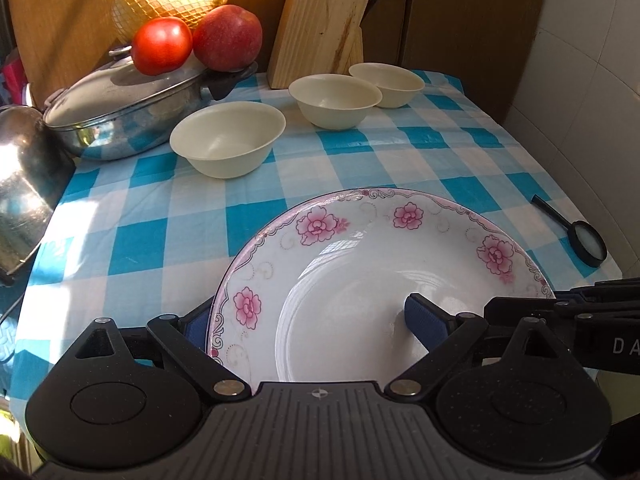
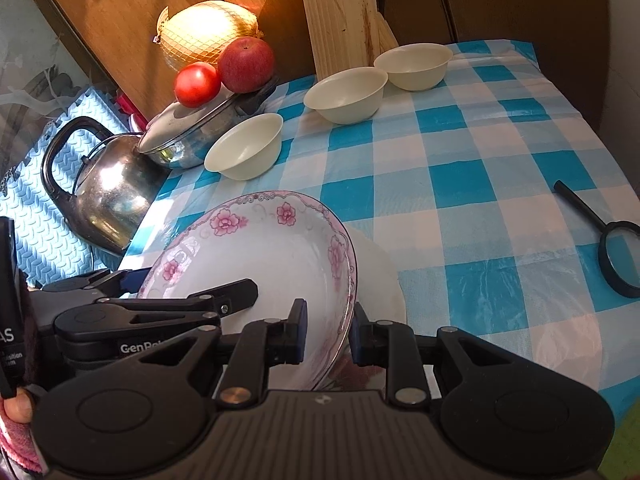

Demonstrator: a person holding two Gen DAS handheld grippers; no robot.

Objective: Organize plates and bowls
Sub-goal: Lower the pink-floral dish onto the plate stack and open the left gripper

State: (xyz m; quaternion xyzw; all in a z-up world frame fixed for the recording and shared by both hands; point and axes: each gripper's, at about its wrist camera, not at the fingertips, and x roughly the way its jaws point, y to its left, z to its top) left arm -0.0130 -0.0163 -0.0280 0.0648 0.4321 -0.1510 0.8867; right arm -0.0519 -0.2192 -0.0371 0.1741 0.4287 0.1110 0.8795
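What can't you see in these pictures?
- Right wrist view: the white plate under the floral plate is mostly covered by it.
- Left wrist view: the kettle is cut off by the left edge.
- Both views: the knife block top is cropped.

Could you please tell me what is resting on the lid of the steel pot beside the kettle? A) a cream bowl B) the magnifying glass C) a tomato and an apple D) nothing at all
C: a red tomato and an apple sit on the steel pot's lid, while the three cream bowls and the magnifying glass lie on the checked cloth.
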